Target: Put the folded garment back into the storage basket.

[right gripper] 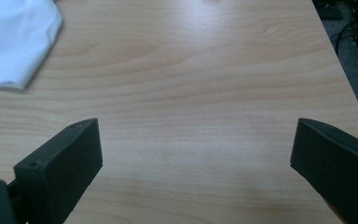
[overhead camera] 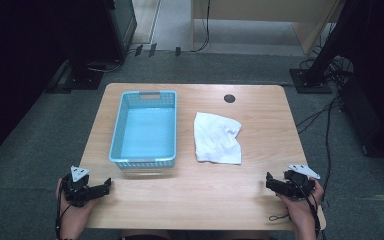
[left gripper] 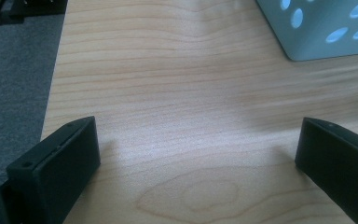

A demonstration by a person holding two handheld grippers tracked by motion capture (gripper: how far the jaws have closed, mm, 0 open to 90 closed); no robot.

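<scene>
On the table (overhead camera: 190,200), blue basket (overhead camera: 145,159) seemingly empty, white cloth (overhead camera: 217,138) beside it

One table, one basket, one cloth, two grippers.
On the single wooden table (overhead camera: 190,200) stand one blue basket (overhead camera: 145,128) and one white cloth (overhead camera: 217,138). Two grippers rest at the near edge, the left gripper (overhead camera: 102,187) and the right gripper (overhead camera: 271,181), each with two black jaws set wide apart.
</scene>
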